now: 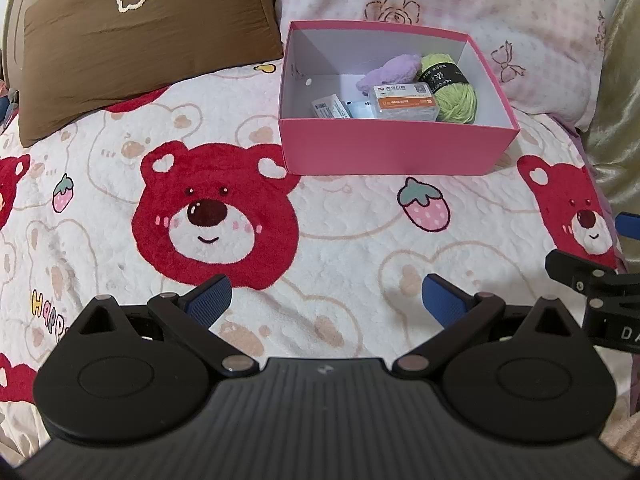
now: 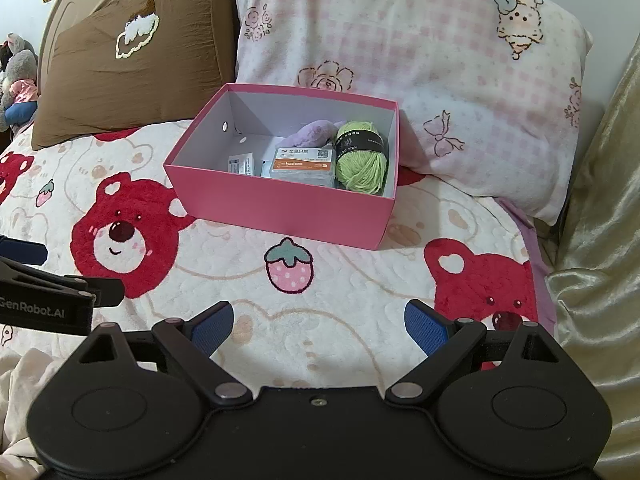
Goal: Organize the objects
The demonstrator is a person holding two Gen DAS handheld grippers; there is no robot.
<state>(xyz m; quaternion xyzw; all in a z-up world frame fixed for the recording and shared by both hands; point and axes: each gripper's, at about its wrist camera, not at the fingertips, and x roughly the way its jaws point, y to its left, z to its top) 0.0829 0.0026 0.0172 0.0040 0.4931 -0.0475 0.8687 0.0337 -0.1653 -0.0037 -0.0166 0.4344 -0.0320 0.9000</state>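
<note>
A pink open box [image 1: 384,150] [image 2: 280,212] stands on the bear-print blanket [image 1: 340,248] [image 2: 352,280], near the pillows. Inside it lie a green yarn ball [image 1: 454,92] [image 2: 362,162], a purple plush piece [image 1: 394,72] [image 2: 320,132], an orange-labelled clear case [image 1: 404,102] [image 2: 302,166] and a small white packet [image 1: 330,107] [image 2: 241,163]. My left gripper [image 1: 326,302] is open and empty above the blanket, well short of the box. My right gripper [image 2: 319,326] is also open and empty, short of the box.
A brown pillow [image 1: 132,40] [image 2: 132,64] lies at the back left and a pink checked pillow [image 1: 460,8] [image 2: 420,64] behind the box. A gold cloth [image 2: 600,240] hangs along the right. Plush toys [image 2: 18,76] sit at the far left.
</note>
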